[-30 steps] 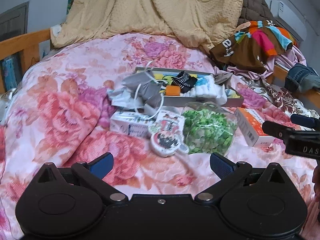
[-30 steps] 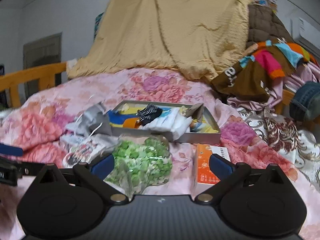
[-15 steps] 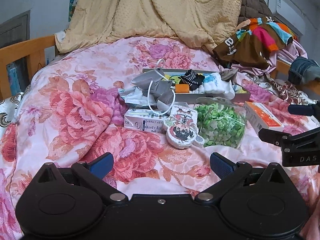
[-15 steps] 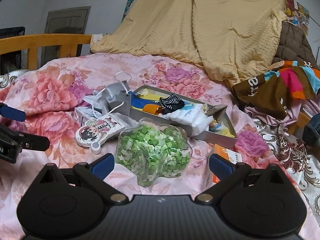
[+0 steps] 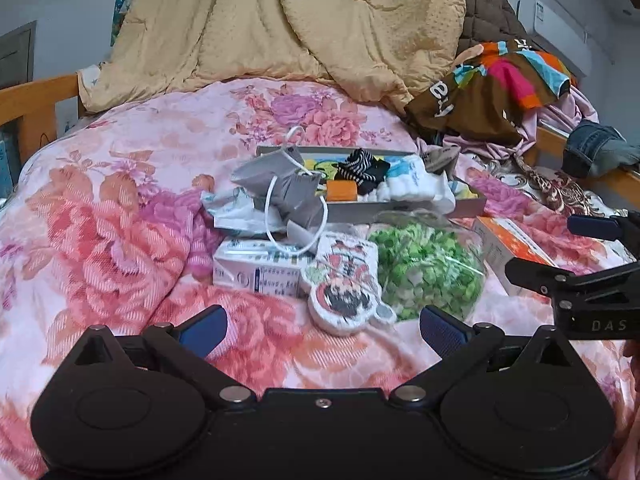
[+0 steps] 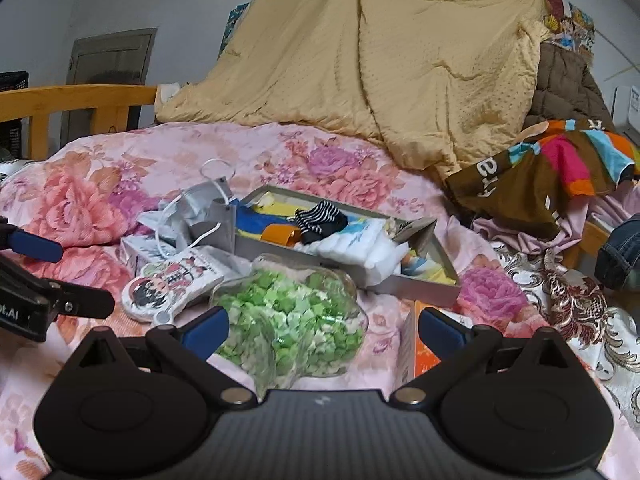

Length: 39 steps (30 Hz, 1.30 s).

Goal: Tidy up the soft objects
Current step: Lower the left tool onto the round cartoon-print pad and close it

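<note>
Only the left wrist view shows the white box [image 5: 256, 272] fully; the right wrist view shows the door [image 6: 110, 64]. Both the left gripper [image 5: 322, 326] and right gripper [image 6: 322, 326] hover level, jaws released and empty. One tray [image 6: 416, 284] of socks [image 6: 320, 218] sits mid-bed [image 6: 340, 168], one green-filled bag [image 6: 292, 316] just before it.

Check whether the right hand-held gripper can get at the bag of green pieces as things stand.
Probably yes. The right hand-held gripper is open, and the bag of green pieces lies directly ahead between its fingers with nothing on top of it.
</note>
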Available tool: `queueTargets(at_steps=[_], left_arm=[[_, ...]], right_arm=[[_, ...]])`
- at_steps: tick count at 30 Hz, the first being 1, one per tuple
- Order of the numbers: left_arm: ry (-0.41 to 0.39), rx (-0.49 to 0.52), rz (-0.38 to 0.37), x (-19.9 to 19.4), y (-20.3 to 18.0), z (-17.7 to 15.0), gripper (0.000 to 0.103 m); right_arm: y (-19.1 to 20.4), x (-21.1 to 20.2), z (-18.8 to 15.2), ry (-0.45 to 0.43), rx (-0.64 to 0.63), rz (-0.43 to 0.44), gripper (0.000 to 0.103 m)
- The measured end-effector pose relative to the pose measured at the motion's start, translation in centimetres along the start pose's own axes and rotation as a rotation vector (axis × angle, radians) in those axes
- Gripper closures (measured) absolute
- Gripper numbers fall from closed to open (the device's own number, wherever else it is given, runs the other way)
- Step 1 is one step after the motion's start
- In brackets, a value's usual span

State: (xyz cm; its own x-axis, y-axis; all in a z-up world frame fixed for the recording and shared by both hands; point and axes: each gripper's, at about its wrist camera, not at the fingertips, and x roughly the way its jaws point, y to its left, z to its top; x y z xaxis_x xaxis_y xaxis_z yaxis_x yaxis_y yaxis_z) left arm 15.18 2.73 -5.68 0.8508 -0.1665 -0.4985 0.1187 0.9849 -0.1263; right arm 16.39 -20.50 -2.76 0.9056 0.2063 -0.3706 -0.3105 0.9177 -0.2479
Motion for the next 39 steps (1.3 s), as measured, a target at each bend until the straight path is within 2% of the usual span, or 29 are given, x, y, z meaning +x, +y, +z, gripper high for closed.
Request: queueTargets(at_steps=[9, 13, 17, 25, 30, 33, 35, 39], left_arm=[[-0.006, -0.015, -0.041, 2.4, 1.0, 0.9, 0.001], [-0.017, 0.026, -0.081, 3.4, 0.6, 1.5, 0.001], [0.016, 0.023, -0.104, 4.9, 0.5, 1.9, 0.001], [0.09, -0.053, -0.19, 7.3, 1.5, 1.8, 0.002], [0.101, -0.102, -0.224, 7.6, 2.6, 1.1, 0.006], [0.096, -0.123, -0.23, 7.8, 2.9, 0.9, 0.01], [0.101, -0.125, -0.237, 8.0, 3.0, 1.0, 0.017], [0.105, -0.129, -0.25, 8.3, 3.1, 1.0, 0.026]], right_arm=[[0.1, 1.3, 0.1, -0.008, -0.002, -0.005, 0.0], [-0.5, 2.1, 0.2, -0.011, 0.021, -0.02, 0.0], [-1.5, 3.3, 0.5, -0.001, 0.068, -0.013, 0.0], [-2.8, 5.5, 1.6, 0.0, 0.128, 0.074, 0.0], [-1.9, 7.1, 2.7, 0.001, 0.099, 0.147, 0.0], [-0.8, 8.1, 3.4, 0.02, 0.065, 0.204, 0.001], [-0.2, 8.7, 3.8, 0.027, 0.058, 0.238, 0.001], [1.1, 10.0, 4.6, 0.031, 0.013, 0.283, 0.001]])
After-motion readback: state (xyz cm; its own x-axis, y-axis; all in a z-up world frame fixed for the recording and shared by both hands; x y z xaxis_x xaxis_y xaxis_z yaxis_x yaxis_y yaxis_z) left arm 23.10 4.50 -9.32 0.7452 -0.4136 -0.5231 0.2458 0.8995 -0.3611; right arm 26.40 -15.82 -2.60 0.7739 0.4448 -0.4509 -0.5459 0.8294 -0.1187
